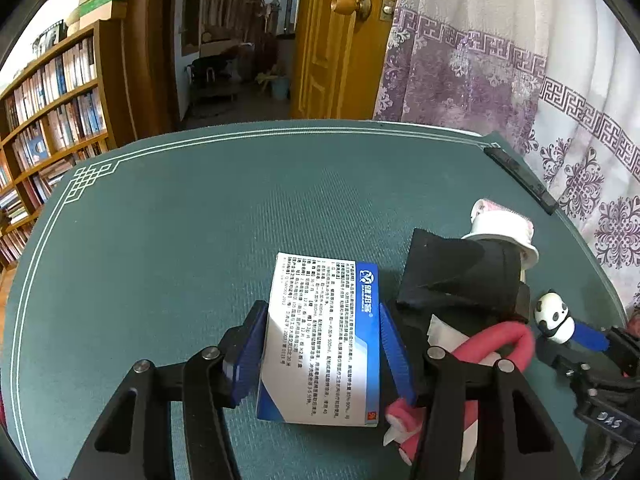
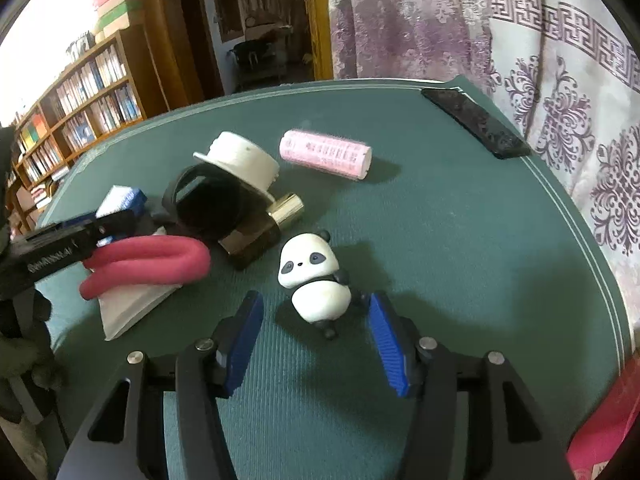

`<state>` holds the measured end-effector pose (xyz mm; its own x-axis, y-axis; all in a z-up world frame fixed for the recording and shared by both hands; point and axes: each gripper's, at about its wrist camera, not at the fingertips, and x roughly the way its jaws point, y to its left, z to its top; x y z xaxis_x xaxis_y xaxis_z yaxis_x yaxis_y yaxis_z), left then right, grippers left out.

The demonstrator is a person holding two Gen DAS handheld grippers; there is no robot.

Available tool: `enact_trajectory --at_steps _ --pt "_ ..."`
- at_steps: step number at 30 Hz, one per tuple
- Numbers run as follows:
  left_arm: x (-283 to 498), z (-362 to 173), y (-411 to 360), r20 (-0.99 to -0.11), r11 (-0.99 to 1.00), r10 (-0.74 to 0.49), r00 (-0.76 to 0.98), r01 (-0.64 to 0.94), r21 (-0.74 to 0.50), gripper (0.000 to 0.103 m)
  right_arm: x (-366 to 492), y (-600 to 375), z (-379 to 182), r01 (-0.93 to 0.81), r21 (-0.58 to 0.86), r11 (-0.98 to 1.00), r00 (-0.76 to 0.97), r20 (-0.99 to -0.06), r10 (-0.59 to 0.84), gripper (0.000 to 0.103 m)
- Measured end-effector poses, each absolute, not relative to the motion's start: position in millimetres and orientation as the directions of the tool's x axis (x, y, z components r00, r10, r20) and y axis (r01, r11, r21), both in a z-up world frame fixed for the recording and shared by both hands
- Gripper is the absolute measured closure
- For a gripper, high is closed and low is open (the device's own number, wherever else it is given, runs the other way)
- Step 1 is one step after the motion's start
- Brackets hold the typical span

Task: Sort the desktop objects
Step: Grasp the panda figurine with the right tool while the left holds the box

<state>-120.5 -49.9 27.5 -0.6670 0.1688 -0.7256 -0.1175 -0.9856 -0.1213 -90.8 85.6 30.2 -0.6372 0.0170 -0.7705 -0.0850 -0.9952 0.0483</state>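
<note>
Left gripper [image 1: 322,354] sits at 6 o'clock in my left wrist view, its blue pads against both long sides of a blue-and-white box [image 1: 320,340] that lies flat on the green desk mat [image 1: 180,220]; I read that as a pinch on the box. Only this view shows the box's printed face. At 3 o'clock of it I see a black pouch [image 1: 456,276], a pink foam loop [image 1: 500,344] and the panda figurine [image 1: 554,316].

My right wrist view alone shows the pink tube [image 2: 326,154] lying at 12 o'clock, a white cap-shaped lid [image 2: 240,164] leaning on a black round case [image 2: 212,208], a gold-capped dark bottle [image 2: 260,228] on its side, and a black phone [image 2: 476,122] at 1 o'clock near the mat's edge.

Right gripper [image 2: 316,336] is spread wide, the panda standing between its pads; whether the right-hand pad touches it I cannot tell.
</note>
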Motion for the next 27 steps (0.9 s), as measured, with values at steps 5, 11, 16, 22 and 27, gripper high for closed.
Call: enact_trajectory --at_steps 5,11,16,22,27 --pt "-114.8 41.2 -51.1 -0.7 -0.985 0.175 -0.692 -0.118 -0.129 0.046 -83.2 84.6 31.0 -0.091 0.009 -0.996 -0.636 -0.77 0.051 0.063" --pt "-105.1 62.0 -42.3 -0.66 -0.982 0.19 -0.727 -0.144 -0.124 0.046 -63.9 87.1 39.3 -0.111 -0.005 -0.994 -0.652 -0.755 0.076 0.064" --pt "-94.4 77.1 -25.6 -0.635 -0.977 0.212 -0.743 -0.179 -0.116 0.046 -42.2 90.3 54.9 -0.128 -0.006 -0.992 -0.68 -0.727 0.092 0.074" --pt "-71.5 92.9 5.5 -0.61 -0.962 0.263 -0.747 -0.251 -0.106 0.046 -15.3 108.2 73.3 -0.161 0.019 -0.987 -0.71 -0.697 0.103 0.084" --pt "-53.3 104.9 15.7 -0.591 -0.953 0.294 -0.751 -0.275 -0.123 0.046 -2.6 133.9 72.3 -0.184 0.104 -0.977 -0.714 -0.697 0.061 0.084"
